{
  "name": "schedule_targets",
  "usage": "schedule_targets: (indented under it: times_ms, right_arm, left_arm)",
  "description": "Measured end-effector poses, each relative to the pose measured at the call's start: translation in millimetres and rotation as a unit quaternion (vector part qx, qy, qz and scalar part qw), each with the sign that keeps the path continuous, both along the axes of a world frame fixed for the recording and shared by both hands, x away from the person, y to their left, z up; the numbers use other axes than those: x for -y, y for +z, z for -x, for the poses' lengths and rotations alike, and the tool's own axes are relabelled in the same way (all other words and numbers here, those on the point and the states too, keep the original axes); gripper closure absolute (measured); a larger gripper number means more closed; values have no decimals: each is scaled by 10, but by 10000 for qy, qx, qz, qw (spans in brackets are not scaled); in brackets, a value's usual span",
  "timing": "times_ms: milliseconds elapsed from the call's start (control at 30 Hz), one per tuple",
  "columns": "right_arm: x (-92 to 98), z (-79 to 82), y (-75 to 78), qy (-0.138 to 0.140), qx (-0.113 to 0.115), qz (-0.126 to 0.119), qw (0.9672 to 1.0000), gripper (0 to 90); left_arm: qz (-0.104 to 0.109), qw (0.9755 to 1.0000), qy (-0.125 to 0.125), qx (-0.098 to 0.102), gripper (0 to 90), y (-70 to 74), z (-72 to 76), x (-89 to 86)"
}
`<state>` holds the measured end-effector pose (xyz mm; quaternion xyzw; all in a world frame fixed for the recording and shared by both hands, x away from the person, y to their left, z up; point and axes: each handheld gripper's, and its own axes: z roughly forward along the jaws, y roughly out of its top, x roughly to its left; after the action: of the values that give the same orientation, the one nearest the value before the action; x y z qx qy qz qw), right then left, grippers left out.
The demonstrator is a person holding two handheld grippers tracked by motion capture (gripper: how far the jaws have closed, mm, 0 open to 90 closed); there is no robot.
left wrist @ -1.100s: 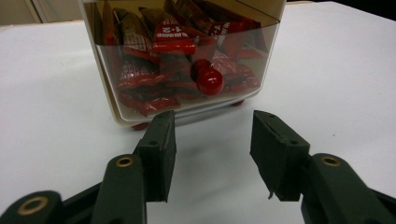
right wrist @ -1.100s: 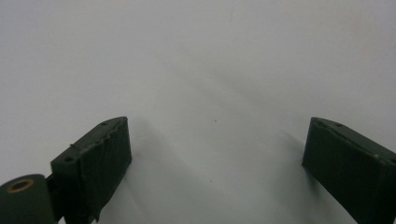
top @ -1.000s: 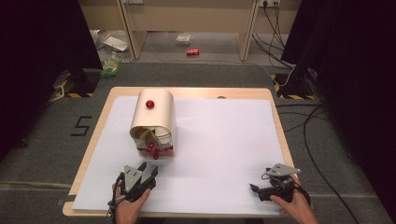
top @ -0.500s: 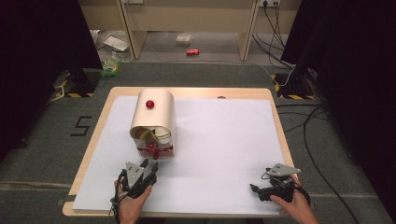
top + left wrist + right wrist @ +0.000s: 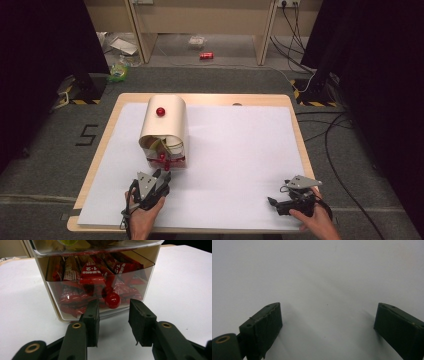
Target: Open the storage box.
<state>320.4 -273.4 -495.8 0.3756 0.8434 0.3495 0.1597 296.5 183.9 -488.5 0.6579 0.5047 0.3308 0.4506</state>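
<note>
The red packets (image 5: pixel 95 272) in the clear drawer (image 5: pixel 100 282) have white writing, and you can read "1+2" on one of them (the other words are too small to read). On the grey floor to the left of the table (image 5: pixel 200 99) there is a big "5" (image 5: pixel 88 135).

The box (image 5: pixel 164 131) stands on the white sheet (image 5: pixel 240 160), at the left part of the table. It has a cream round top with a red ball (image 5: pixel 160 111) on it. At the front, low down, the drawer shows the packets, and a red knob (image 5: pixel 112 300) sticks out from it.

Your left gripper (image 5: pixel 113 307) sits just in front of that drawer and points right at it. The knob is just past the tips and a bit above them, in line with the gap. The jaws have just been closing, and now they stand partly open, one on each side. The pads do not press on the knob, so you hold nothing.

Your right gripper (image 5: pixel 276 204) rests at the near right of the sheet, well apart from the box. Its jaws stand wide open over the bare white sheet, with nothing in them.
</note>
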Motion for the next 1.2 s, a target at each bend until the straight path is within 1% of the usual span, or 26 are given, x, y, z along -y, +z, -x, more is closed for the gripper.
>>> schedule_targets:
  times_ms: [300, 333, 400, 467, 567, 767, 800, 900, 1000, 1033, 1067, 1200]
  right_arm:
    - [0, 1, 0, -3, -4, -1, 10000, 82]
    - [0, 1, 1, -6, -4, 0, 10000, 83]
    - [0, 0, 0, -2, 1, 2, 10000, 83]
    - [0, 1, 1, -6, -2, 1, 10000, 83]
    - [0, 0, 0, -1, 2, 3, 10000, 83]
    - [0, 0, 1, -1, 2, 3, 10000, 83]
    - [0, 0, 0, -1, 1, 3, 10000, 83]
    - [0, 0, 1, 0, 3, 4, 10000, 83]
    - [0, 0, 0, -1, 1, 2, 10000, 82]
    - [0, 0, 0, -1, 1, 2, 10000, 82]
    - [-1, 2, 1, -13, -7, 0, 10000, 83]
    - [0, 0, 1, -2, 1, 4, 10000, 82]
  left_arm:
    - [-23, 10000, 53, 7, 614, -6, -35, 40]
    - [-22, 9999, 111, 15, 617, -13, -46, 46]
    - [-23, 9999, 142, 27, 623, -17, -56, 49]
    - [-6, 9999, 152, 23, 624, -20, -68, 58]
    - [-51, 9998, 172, 14, 630, -20, -83, 72]
    - [-60, 9998, 166, -24, 640, -24, -101, 111]
    - [-99, 9998, 186, -16, 642, -25, -102, 122]
    - [-106, 9997, 218, -13, 652, -25, -102, 127]
    - [-125, 9995, 304, -12, 685, -23, -103, 136]
    - [-148, 9993, 342, -4, 685, -23, -103, 141]
    - [-204, 9990, 405, 9, 711, -25, -102, 152]
    - [-282, 9985, 476, 11, 726, -23, -101, 176]
